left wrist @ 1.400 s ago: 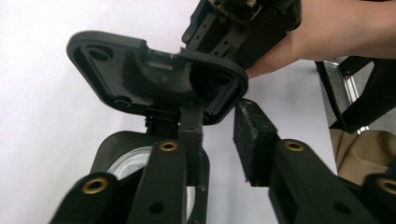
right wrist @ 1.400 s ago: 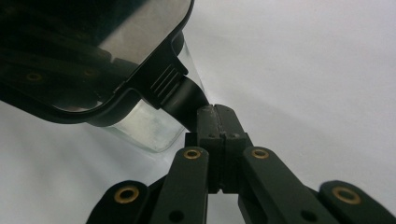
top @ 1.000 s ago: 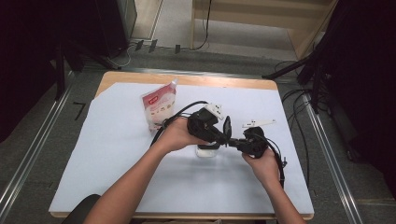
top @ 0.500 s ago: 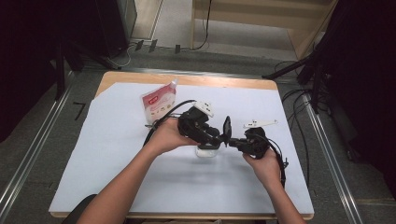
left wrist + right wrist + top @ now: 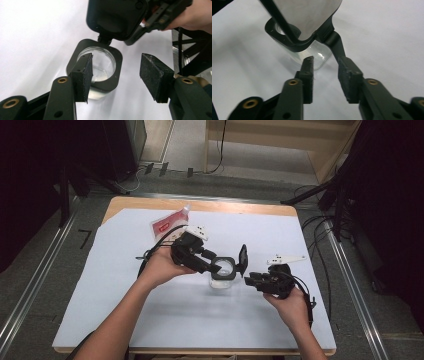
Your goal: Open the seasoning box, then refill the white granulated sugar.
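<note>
Red-and-white pouch [image 5: 167, 224] at table's [image 5: 100, 320] far left; left gripper [image 5: 209, 266] beside clear jar [image 5: 221, 276] at centre, jaws just opening, nothing pinched; black hinged lid [image 5: 242, 260] upright; right gripper [image 5: 250, 279] just beside lid, jaws parting, empty.

A small clear jar [image 5: 221, 279] with a black squarish collar stands upright mid-desk [image 5: 165, 320], its hinged black lid [image 5: 243, 260] flipped open and standing up beside the mouth.
</note>
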A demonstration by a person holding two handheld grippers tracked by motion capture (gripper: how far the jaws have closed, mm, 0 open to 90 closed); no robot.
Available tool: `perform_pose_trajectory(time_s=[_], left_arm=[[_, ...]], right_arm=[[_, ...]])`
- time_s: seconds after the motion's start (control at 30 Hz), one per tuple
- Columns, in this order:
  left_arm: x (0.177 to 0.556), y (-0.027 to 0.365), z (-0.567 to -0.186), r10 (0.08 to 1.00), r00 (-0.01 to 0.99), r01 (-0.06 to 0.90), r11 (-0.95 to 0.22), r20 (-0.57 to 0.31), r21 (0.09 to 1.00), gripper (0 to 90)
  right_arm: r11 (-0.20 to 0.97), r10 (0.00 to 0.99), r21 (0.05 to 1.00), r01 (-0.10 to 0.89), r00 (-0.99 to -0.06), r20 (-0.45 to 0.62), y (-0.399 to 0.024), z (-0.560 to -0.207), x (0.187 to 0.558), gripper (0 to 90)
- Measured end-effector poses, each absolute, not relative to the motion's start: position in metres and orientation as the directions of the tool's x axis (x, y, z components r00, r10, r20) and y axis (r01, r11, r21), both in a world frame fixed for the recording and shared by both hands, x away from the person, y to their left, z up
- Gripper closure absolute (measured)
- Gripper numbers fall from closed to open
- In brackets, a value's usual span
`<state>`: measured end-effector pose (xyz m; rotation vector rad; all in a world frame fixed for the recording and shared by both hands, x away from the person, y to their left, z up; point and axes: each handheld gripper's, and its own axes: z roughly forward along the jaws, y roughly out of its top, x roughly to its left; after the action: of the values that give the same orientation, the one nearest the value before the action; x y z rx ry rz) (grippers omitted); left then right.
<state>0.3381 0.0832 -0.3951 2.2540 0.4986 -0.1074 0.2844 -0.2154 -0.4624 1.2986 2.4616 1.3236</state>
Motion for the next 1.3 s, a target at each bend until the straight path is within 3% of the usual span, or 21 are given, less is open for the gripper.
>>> perform_pose_trajectory(time_s=[0.37,1.1,1.3], left_arm=[[0.335,0.123,-0.393,0.396,0.885,0.441,-0.550,-0.244,0.709,41.3],[0.330,0.175,-0.392,0.447,0.855,0.489,-0.530,-0.261,0.693,40.5],[0.328,0.196,-0.392,0.504,0.825,0.521,-0.508,-0.255,0.686,40.6]], right_arm=[[0.303,0.689,0.735,0.606,-0.672,0.270,-0.216,-0.466,0.264,55.1],[0.332,0.687,0.732,0.595,-0.685,0.244,-0.218,-0.468,0.277,50.7],[0.339,0.685,0.732,0.591,-0.688,0.238,-0.218,-0.469,0.280,50.3]])
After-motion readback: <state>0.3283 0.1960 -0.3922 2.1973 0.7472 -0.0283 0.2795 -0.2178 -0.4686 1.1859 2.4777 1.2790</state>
